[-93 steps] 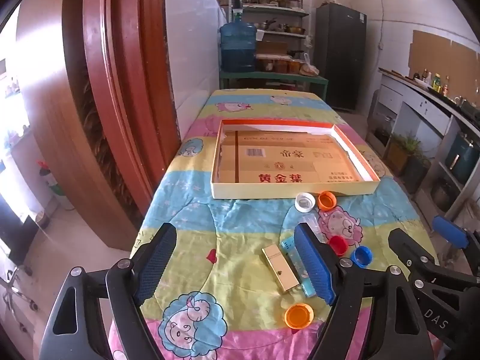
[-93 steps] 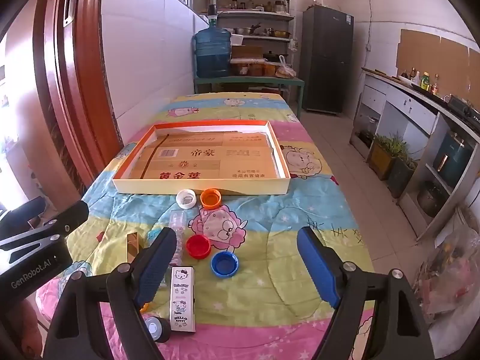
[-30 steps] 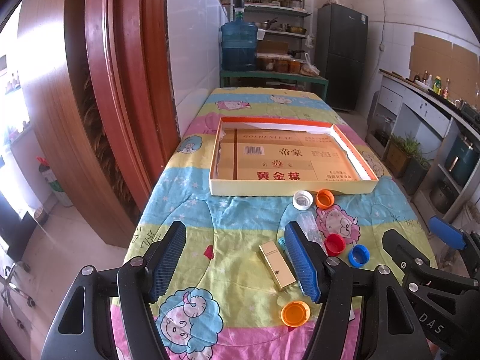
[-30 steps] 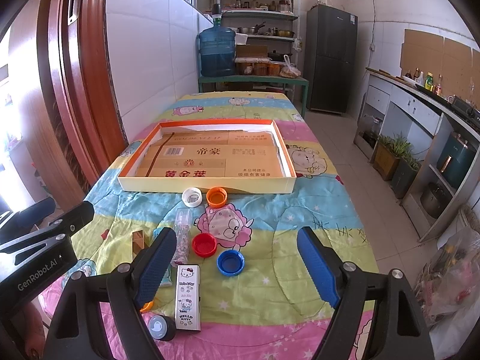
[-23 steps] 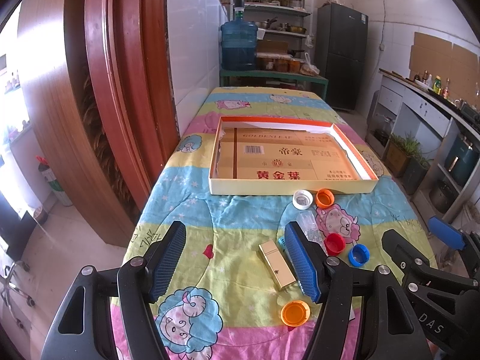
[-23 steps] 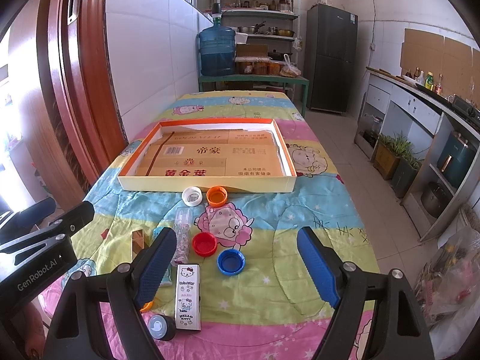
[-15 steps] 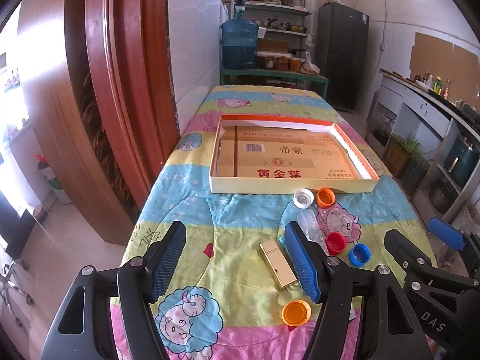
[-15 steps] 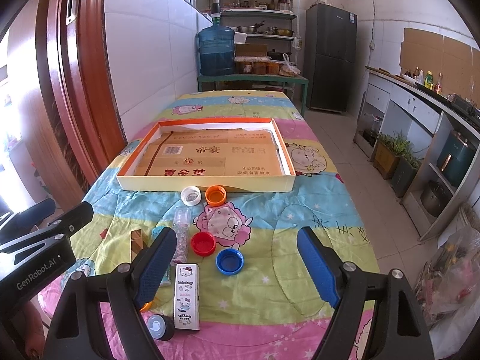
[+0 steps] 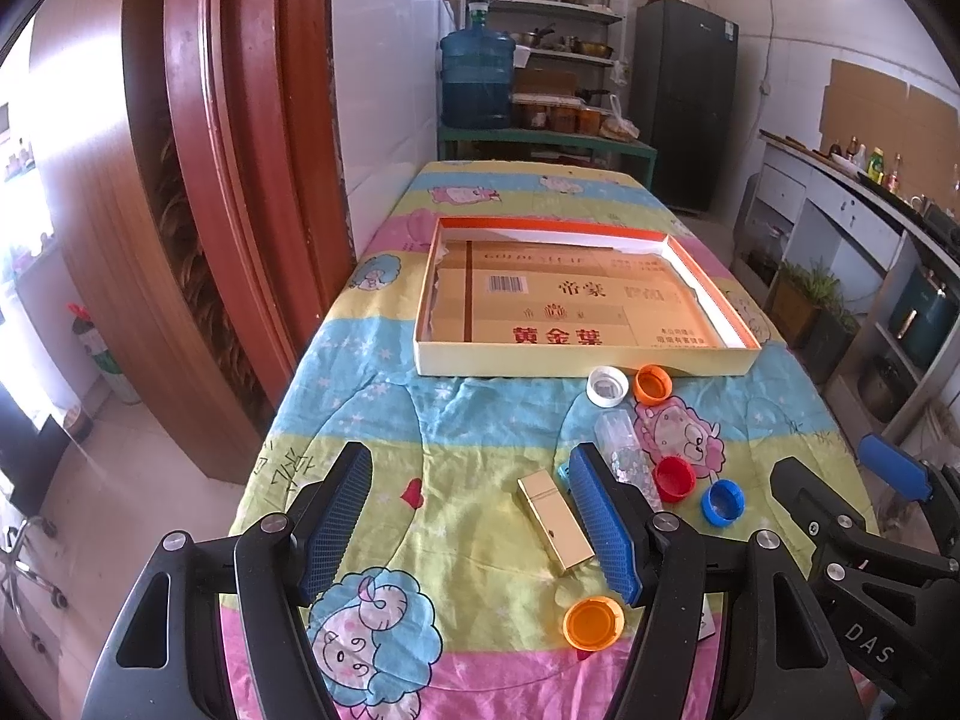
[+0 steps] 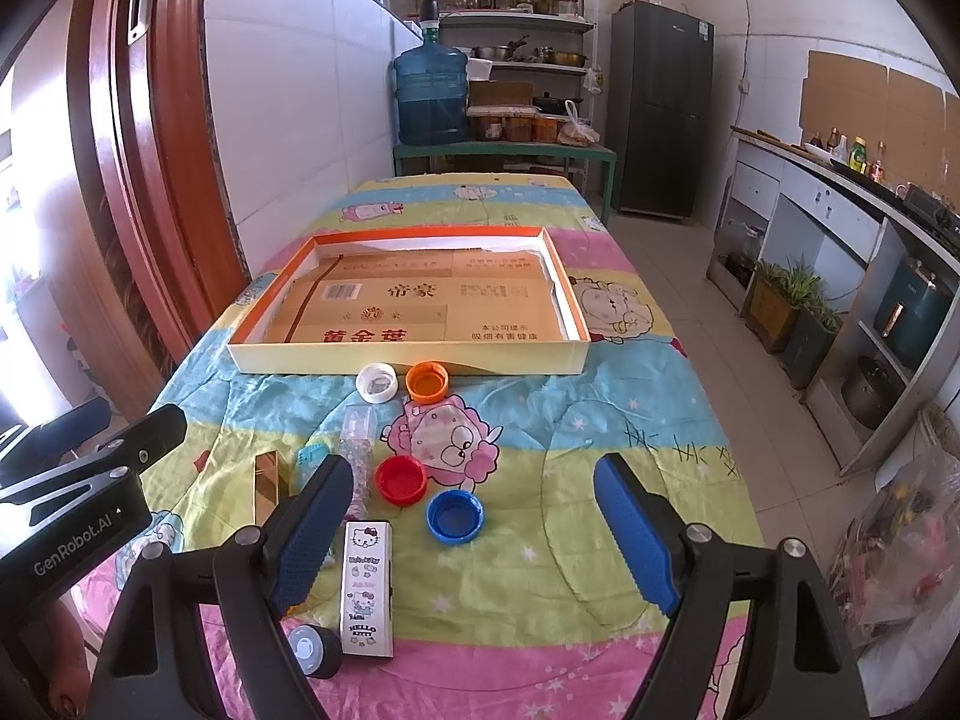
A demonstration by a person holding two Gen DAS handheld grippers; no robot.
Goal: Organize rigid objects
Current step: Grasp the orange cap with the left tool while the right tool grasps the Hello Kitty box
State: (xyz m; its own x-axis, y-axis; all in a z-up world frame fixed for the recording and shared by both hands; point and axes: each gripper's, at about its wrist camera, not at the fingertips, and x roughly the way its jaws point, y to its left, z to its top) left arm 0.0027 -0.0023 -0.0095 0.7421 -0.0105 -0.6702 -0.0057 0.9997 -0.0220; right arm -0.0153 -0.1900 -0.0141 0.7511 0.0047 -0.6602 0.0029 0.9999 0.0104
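A shallow cardboard tray (image 9: 576, 360) (image 10: 408, 359) lies mid-table, nothing in it. In front of it lie a white cap (image 10: 376, 382), an orange cap (image 10: 427, 381), a clear small bottle (image 10: 356, 447), a red cap (image 10: 400, 478), a blue cap (image 10: 454, 515), a gold box (image 9: 555, 521), a second orange cap (image 9: 593, 623), a white Hello Kitty box (image 10: 366, 588) and a black cap (image 10: 312, 651). My left gripper (image 9: 471, 522) is open above the near table, left of the gold box. My right gripper (image 10: 474, 534) is open above the blue cap.
A cartoon-print cloth (image 10: 600, 420) covers the table. A wooden door frame (image 9: 228, 180) stands to the left. A water jug (image 10: 431, 93), shelves and a fridge (image 10: 660, 108) stand behind the table. A kitchen counter (image 10: 840, 210) runs along the right.
Both grippers stayed open and nearly still. The left view shifted slightly, with the objects keeping their places on the cloth.
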